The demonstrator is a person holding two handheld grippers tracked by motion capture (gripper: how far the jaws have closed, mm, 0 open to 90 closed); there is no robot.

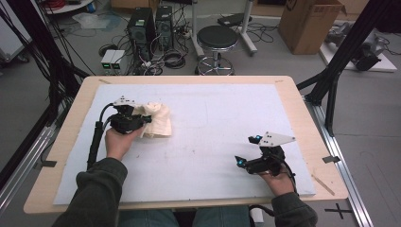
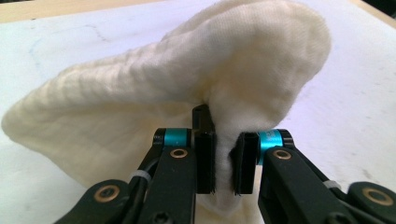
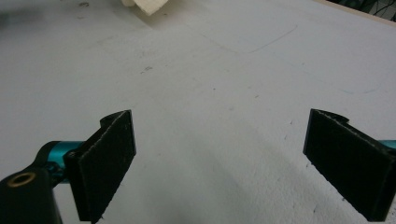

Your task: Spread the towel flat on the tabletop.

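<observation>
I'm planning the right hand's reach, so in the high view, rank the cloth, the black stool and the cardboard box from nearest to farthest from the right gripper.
1. Cloth, on the table's left, held in the left gripper.
2. Black stool, on the floor past the table's far edge.
3. Cardboard box, far right corner of the floor.

Right gripper sits open, near right.

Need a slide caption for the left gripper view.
Left gripper pinching a raised fold of cream cloth above the white table mat.
</observation>
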